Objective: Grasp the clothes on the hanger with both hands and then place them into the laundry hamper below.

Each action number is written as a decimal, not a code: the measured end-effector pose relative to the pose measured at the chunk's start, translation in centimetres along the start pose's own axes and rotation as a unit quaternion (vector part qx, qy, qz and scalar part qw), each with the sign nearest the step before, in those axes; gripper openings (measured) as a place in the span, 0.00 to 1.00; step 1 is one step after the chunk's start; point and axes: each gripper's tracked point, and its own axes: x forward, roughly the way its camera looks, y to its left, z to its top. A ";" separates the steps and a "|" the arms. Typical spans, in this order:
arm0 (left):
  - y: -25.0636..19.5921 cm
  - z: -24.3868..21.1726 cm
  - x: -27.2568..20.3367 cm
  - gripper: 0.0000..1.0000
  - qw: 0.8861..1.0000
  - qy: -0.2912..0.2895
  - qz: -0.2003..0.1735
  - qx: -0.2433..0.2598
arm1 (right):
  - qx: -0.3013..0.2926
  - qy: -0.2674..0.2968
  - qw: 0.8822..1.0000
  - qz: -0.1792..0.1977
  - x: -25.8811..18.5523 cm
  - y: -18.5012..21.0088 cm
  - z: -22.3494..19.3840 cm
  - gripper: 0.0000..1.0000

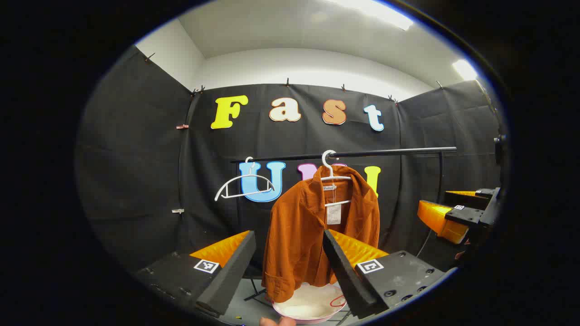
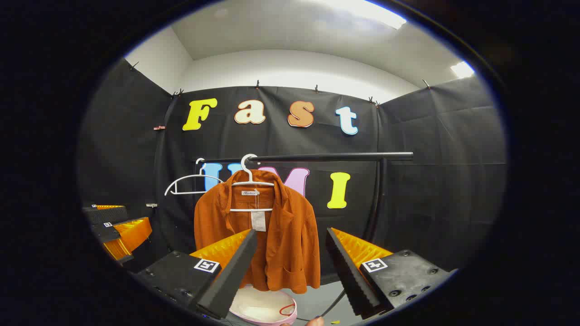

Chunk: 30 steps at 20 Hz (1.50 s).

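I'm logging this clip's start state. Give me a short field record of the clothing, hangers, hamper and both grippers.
garment: orange corduroy jacket, on white hanger on black rail
spare hanger: empty white hanger, same rail
hamper: pink-rimmed laundry hamper, below the jacket
left gripper: open, short of the jacket
right gripper: open, short of the jacket
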 end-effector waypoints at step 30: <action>-6.6 -4.1 17.6 0.95 0.999 -0.045 -0.007 0.022 | 0.026 0.002 0.999 0.039 12.8 -1.7 -5.7 0.98</action>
